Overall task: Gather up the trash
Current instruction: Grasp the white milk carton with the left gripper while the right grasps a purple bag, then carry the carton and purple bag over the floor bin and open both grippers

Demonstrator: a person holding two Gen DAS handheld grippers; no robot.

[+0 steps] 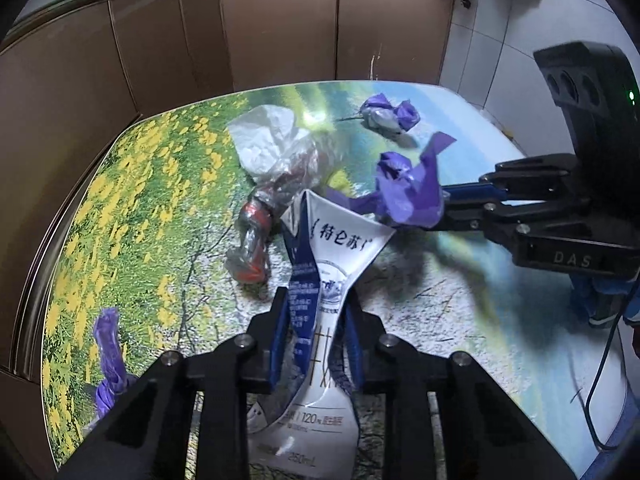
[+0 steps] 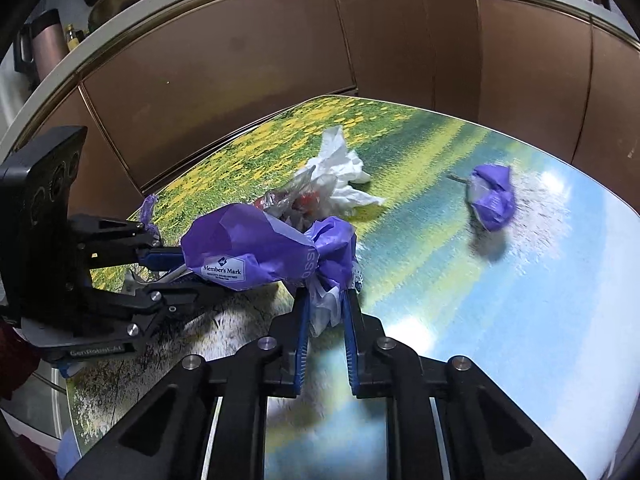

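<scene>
Left gripper point(image 1: 316, 312) pinched on flattened milk carton point(image 1: 336, 248) at lower centre of its view; right gripper point(image 2: 326, 300) clamped on purple wrapper point(image 2: 248, 248), held mid-frame above table point(image 2: 500, 320). Just beyond: clear crumpled plastic with red point(image 1: 256, 224), then white tissue point(image 2: 344, 176). Upper right, well apart: purple wad point(image 2: 494, 196). Lower left: purple scrap point(image 1: 108, 344). Meadow-print tabletop; brown cabinet panels point(image 1: 280, 32) behind
</scene>
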